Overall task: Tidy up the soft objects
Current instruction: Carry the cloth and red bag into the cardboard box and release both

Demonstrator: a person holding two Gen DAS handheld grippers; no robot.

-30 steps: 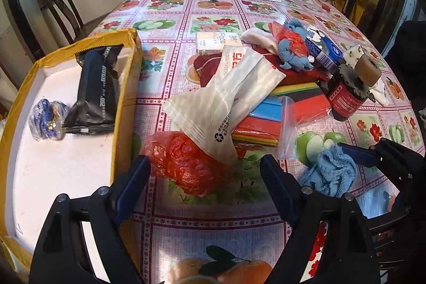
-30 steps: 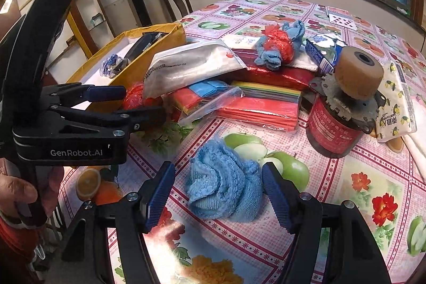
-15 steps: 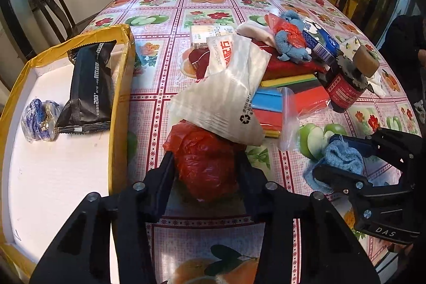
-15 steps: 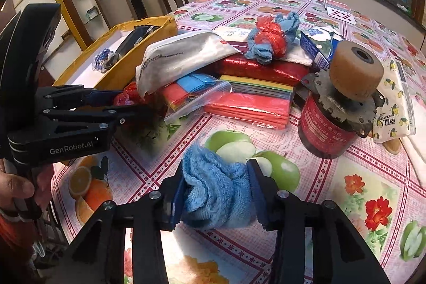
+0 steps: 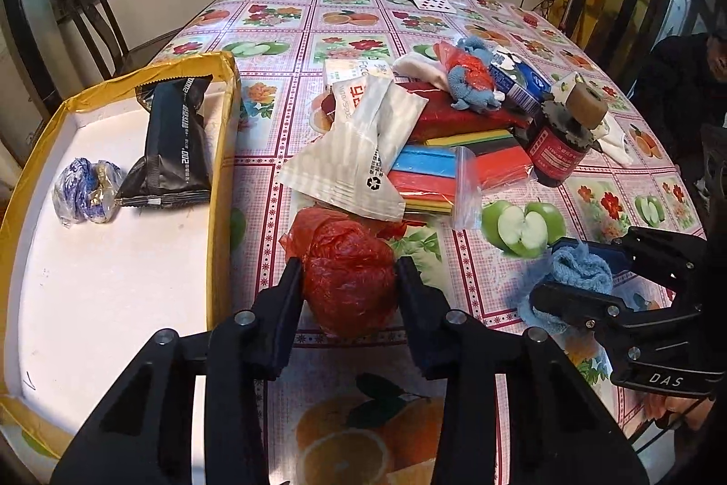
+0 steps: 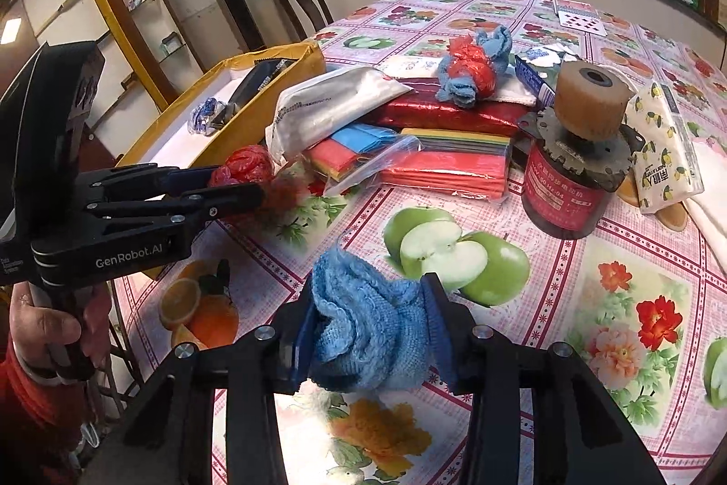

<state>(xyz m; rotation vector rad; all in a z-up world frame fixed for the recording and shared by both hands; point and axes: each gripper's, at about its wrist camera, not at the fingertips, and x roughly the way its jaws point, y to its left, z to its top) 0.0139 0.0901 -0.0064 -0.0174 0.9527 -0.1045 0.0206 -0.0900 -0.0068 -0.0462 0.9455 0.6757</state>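
My left gripper point(image 5: 349, 273) is shut on a crumpled red plastic bag point(image 5: 347, 267), held just above the tablecloth beside the yellow-rimmed tray point(image 5: 222, 148). The same bag point(image 6: 243, 167) shows between the left gripper's fingers point(image 6: 218, 189) in the right wrist view. My right gripper point(image 6: 370, 317) is shut on a bunched blue cloth point(image 6: 368, 321), lifted off the table; it appears at the right as the blue cloth point(image 5: 575, 273) in the left wrist view. The tray holds a black packet point(image 5: 175, 139) and a small blue wrapped bundle point(image 5: 84, 189).
A pile lies mid-table: white plastic pouch point(image 5: 363, 148), bagged coloured sheets point(image 5: 436, 176), red packet, a red-and-blue cloth bundle point(image 5: 472, 76), a milk carton. A red can with a brown roll on top point(image 6: 572, 171) and a tissue pack point(image 6: 663, 148) stand right. A chair stands behind the tray.
Both grippers went from open to shut, the left on the red bag, the right on the blue cloth. Both then lifted slightly and drew back from the pile.
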